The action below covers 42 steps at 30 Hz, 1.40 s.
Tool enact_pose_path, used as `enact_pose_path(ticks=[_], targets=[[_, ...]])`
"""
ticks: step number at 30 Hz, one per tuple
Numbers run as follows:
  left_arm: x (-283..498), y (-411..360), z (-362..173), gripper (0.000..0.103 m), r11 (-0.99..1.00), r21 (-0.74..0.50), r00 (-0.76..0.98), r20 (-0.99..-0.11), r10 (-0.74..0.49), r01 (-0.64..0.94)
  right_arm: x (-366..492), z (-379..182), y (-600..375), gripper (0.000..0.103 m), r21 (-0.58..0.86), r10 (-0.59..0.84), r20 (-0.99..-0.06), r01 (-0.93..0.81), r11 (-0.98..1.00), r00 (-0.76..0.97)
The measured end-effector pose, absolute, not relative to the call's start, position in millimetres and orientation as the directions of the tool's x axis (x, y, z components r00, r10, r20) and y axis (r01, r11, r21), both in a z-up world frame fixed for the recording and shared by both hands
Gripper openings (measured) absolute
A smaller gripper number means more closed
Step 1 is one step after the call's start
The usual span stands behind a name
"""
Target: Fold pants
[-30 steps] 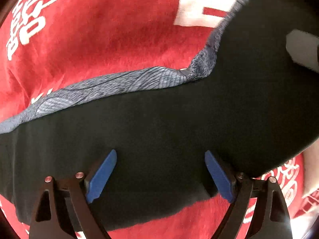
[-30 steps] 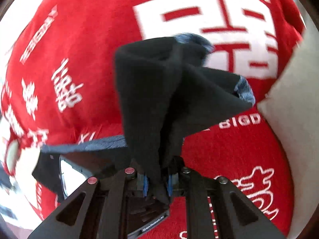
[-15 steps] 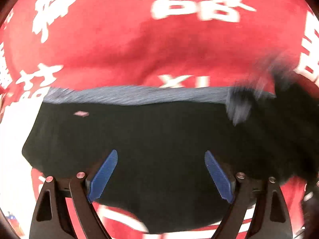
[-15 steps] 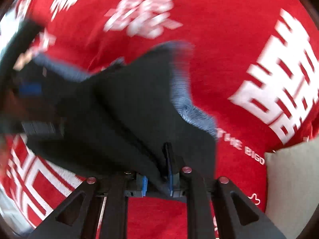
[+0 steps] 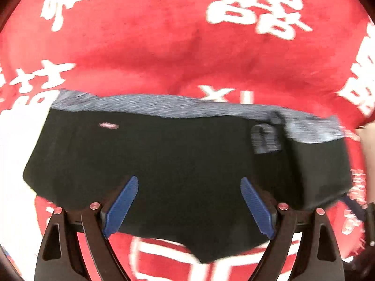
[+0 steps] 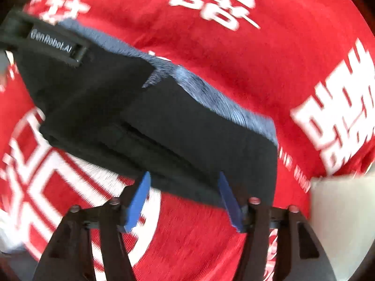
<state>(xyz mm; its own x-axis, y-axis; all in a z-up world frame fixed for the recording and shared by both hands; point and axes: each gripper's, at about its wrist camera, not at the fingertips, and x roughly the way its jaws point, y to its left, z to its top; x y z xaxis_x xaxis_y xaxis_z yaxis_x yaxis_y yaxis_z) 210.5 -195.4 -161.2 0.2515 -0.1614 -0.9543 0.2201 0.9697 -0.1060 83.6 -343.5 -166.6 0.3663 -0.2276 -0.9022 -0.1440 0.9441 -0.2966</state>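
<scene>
The black pants (image 5: 182,164) with a grey waistband lie folded flat on the red cloth (image 5: 164,46); they also show in the right wrist view (image 6: 164,121). My left gripper (image 5: 189,182) is open just above the pants' near part, holding nothing. My right gripper (image 6: 184,180) is open at the near edge of the folded stack, with nothing between its blue pads. The left gripper's black body (image 6: 44,39) shows at the upper left of the right wrist view, over the pants.
The red cloth with white characters covers the whole surface in the right wrist view (image 6: 257,58). A pale cushion or box (image 6: 342,222) stands at the right edge. A white area (image 5: 14,164) lies at the left of the left wrist view.
My right gripper has opened and let go of the pants, which now lie folded over flat. My left gripper stayed open and drew back so the whole fold shows.
</scene>
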Motion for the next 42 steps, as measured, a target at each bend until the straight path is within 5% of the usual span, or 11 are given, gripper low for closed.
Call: enact_pose_path(ticks=[5,9,10,12,14,20,31,32,33,34,42], targets=[[209,-239,-146,0.091,0.877,-0.325,0.136,-0.91,-0.392,0.353,66,-150,-396,0.066,-0.139,-0.148,-0.936,0.051,0.989,0.318],[202,-276,-157,0.087,0.83,-0.369,0.037,-0.906,-0.421,0.418,52,-153,-419,0.066,-0.073,-0.112,-0.955,0.149,0.986,0.276],[200,-282,-159,0.082,0.828,-0.359,0.033,-0.911,-0.412,0.43,49,-156,-422,0.066,-0.063,-0.105,-0.958,0.161,0.985,0.268],[198,-291,-166,0.053,0.827,-0.358,0.007,-0.916,-0.4,0.434,43,-159,-427,0.066,-0.032,-0.081,-0.963,0.19,0.981,0.256],[201,-297,-173,0.034,0.824,-0.382,-0.035,-0.914,-0.405,0.418,38,-160,-431,0.06,0.002,-0.054,-0.966,0.216,0.976,0.253],[189,-297,-159,0.009,0.813,-0.373,-0.02,-0.913,-0.407,0.447,27,-158,-446,0.046,0.05,-0.016,-0.969,0.264,0.963,0.245],[174,-269,-162,0.009,0.875,-0.301,0.062,-0.935,-0.348,0.38,22,-160,-454,0.046,0.09,0.022,-0.971,0.275,0.957,0.239],[178,-265,-161,0.025,0.881,-0.3,0.072,-0.934,-0.349,0.365,23,-159,-455,0.046,0.1,0.03,-0.969,0.276,0.956,0.246],[184,-260,-159,0.068,0.889,-0.301,0.084,-0.933,-0.349,0.345,26,-158,-457,0.046,0.108,0.036,-0.966,0.276,0.955,0.255],[191,-252,-158,0.084,0.902,-0.29,0.11,-0.934,-0.339,0.319,29,-155,-458,0.046,0.117,0.041,-0.963,0.274,0.955,0.267],[242,-263,-180,0.082,0.875,-0.355,0.115,-0.905,-0.41,0.328,56,-149,-455,0.047,0.149,0.059,-0.949,0.272,0.951,0.311]])
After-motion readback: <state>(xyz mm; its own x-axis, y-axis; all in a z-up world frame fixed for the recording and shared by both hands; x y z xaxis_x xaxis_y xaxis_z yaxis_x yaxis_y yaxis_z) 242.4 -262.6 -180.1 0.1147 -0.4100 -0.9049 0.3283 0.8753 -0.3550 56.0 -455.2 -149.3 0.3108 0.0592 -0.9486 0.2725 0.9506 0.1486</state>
